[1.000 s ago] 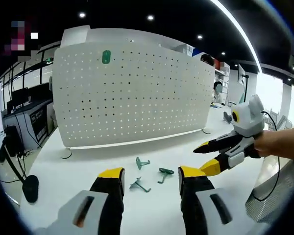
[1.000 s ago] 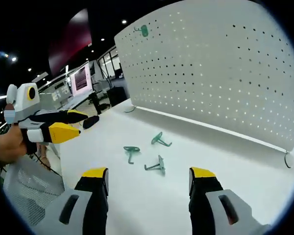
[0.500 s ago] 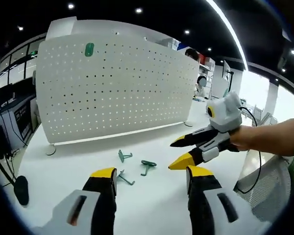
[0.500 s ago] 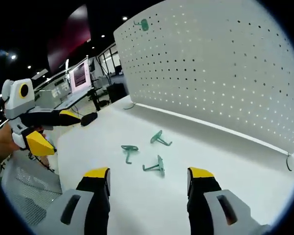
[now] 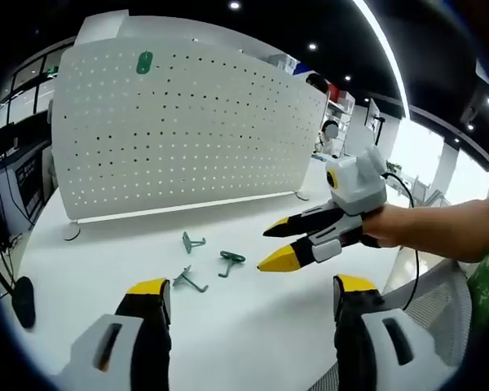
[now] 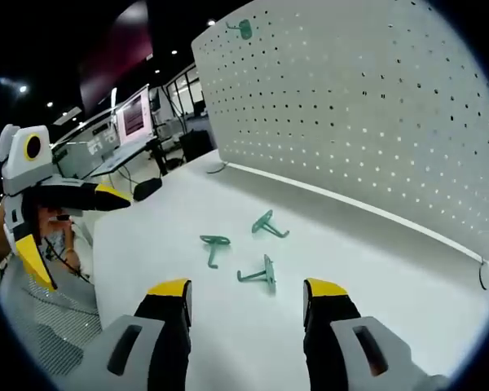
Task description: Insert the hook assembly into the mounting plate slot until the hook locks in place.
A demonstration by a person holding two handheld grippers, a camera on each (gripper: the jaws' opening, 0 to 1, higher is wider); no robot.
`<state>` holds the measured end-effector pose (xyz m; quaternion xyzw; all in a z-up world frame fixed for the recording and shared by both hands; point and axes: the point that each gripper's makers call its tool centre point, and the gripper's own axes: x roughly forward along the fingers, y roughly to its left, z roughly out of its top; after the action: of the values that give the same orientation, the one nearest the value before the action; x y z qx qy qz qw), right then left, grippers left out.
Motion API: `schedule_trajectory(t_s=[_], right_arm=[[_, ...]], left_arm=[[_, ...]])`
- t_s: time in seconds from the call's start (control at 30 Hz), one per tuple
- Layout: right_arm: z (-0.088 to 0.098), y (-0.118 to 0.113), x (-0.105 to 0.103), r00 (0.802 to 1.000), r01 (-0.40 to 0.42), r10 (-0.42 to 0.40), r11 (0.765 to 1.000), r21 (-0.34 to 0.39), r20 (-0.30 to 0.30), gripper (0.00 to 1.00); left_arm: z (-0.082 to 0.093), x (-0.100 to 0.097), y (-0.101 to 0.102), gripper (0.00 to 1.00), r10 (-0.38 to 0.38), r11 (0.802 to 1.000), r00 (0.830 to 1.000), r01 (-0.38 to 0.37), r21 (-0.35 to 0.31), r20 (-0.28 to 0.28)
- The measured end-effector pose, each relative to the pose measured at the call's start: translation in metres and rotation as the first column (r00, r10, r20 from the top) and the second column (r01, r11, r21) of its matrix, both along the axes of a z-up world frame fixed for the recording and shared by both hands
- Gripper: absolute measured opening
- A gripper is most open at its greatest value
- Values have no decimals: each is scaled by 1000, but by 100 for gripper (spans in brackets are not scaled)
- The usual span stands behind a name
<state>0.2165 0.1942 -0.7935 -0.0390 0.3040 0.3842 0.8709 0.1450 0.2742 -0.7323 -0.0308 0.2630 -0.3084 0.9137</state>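
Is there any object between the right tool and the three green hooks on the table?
Nothing visible does. In the right gripper view, the right tool is open, and bare white table lies between it and the three green hooks. The left tool is off to the side, not in that path.

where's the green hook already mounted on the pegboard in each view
Left gripper view: the mounted green hook sits near the pegboard's top left corner.
Right gripper view: it sits at top centre, near the board's upper far corner.
Shared landmark: three loose green hooks on the white table.
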Motion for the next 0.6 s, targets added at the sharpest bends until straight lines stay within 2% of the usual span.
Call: schedule_trajectory(t_s=[0.2, 0.6], right_arm=[[-4, 3, 4, 1000, -8, 8, 1000, -11, -6, 50], [-15, 5, 10, 1000, -28, 27, 998, -61, -12, 37]], left_arm=[[-4, -4, -3, 92, -20, 1000, 1000, 20, -7, -17], [-6, -6, -5, 97, -46, 999, 998, 45, -18, -46]])
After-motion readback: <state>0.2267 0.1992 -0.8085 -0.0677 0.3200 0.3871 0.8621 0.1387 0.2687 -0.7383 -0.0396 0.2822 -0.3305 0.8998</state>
